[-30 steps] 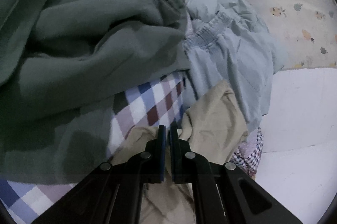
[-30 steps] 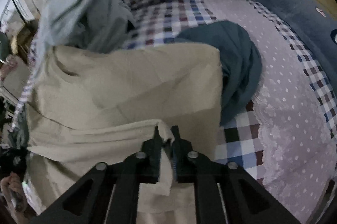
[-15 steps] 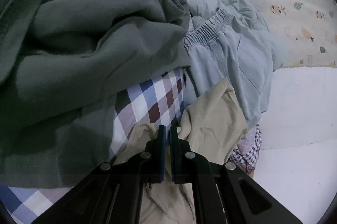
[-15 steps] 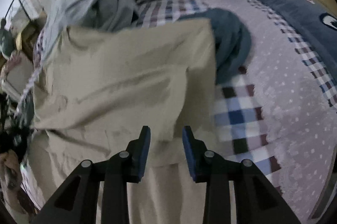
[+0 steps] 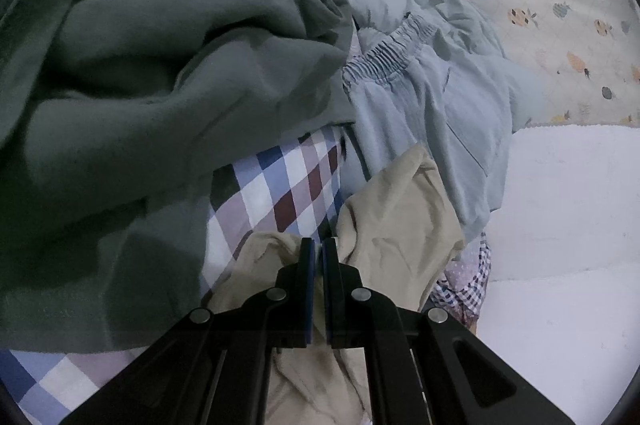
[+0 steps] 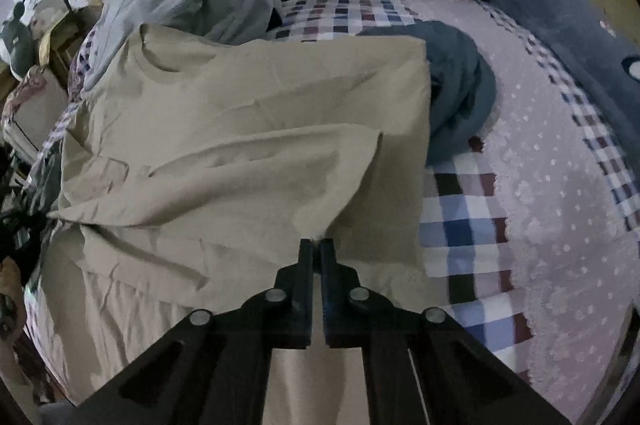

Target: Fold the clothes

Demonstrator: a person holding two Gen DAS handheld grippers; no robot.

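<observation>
The beige cotton garment is partly folded on the checked quilt; further folds are judged outstanding. Its raised flap is pinched by the right gripper, its bunched edge by the left gripper.

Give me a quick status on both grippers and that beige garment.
Left gripper shut on beige garment. Right gripper shut on its folded-over flap. Garment lies spread on the checked bedspread; teal garment bunched against its far edge.

Both wrist cameras looked forward and down, close over the bed, sharing the crumpled beige cotton garment.
</observation>
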